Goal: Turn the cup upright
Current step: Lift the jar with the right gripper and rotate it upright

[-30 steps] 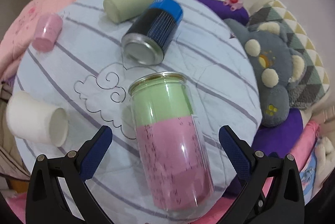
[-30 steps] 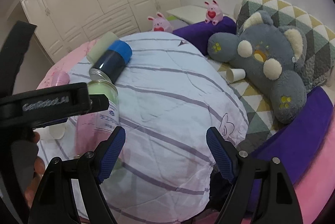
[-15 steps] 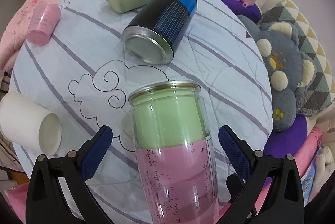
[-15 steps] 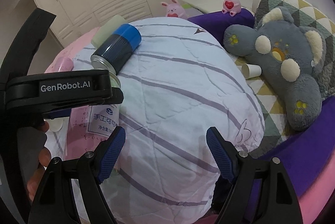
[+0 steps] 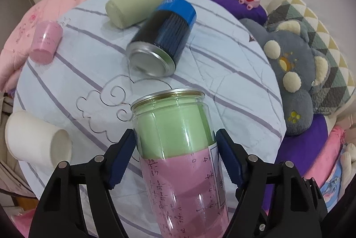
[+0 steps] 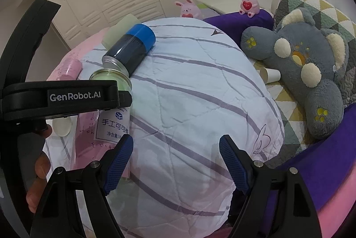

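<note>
A clear jar-like cup (image 5: 178,149) with green and pink filling lies between the blue pads of my left gripper (image 5: 175,155), which is shut on its sides; its gold-rimmed mouth points away from me. The same cup (image 6: 111,104) shows in the right wrist view, partly hidden behind the left gripper's black body. My right gripper (image 6: 175,157) is open and empty above the striped quilt.
On the white striped quilt (image 5: 222,73) lie a black and blue can (image 5: 162,37), a pale green cup (image 5: 138,2), a pink cup (image 5: 45,42) and a white paper cup (image 5: 37,140). A grey plush bear (image 6: 307,73) lies to the right.
My left gripper has moved forward around the cup and its jaws have closed onto the cup's sides. The right gripper has stayed open and shifted only slightly.
</note>
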### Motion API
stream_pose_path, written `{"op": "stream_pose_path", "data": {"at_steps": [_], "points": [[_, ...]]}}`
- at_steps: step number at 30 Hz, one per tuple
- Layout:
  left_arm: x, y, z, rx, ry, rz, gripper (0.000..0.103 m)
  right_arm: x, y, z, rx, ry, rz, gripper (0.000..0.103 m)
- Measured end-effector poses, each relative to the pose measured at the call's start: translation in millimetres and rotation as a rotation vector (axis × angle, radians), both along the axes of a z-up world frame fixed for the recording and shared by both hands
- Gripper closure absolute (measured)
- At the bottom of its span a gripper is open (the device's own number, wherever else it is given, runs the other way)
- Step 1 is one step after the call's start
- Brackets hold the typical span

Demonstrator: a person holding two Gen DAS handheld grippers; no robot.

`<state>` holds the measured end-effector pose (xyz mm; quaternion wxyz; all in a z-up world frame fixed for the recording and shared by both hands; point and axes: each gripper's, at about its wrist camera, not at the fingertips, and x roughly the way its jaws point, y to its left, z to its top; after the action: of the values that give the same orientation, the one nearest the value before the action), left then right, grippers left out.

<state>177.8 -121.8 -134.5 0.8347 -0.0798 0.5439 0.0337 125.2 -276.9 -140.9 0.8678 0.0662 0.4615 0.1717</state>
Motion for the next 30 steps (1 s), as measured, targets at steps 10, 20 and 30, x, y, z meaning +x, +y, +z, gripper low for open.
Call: {"op": "stream_pose_path", "data": {"at_steps": [10,20,30], "points": [[-1,34,17,0.023,-0.073,0.055,0.028,0,22,3,0.007,-0.014,0.041,0.022],[9,50,29,0.063,-0.146,0.066,0.028,6,49,6,0.015,-0.047,0.081,0.022],[9,49,42,0.107,-0.253,0.023,0.028,11,77,4,0.013,-0.067,0.151,0.022]]}}
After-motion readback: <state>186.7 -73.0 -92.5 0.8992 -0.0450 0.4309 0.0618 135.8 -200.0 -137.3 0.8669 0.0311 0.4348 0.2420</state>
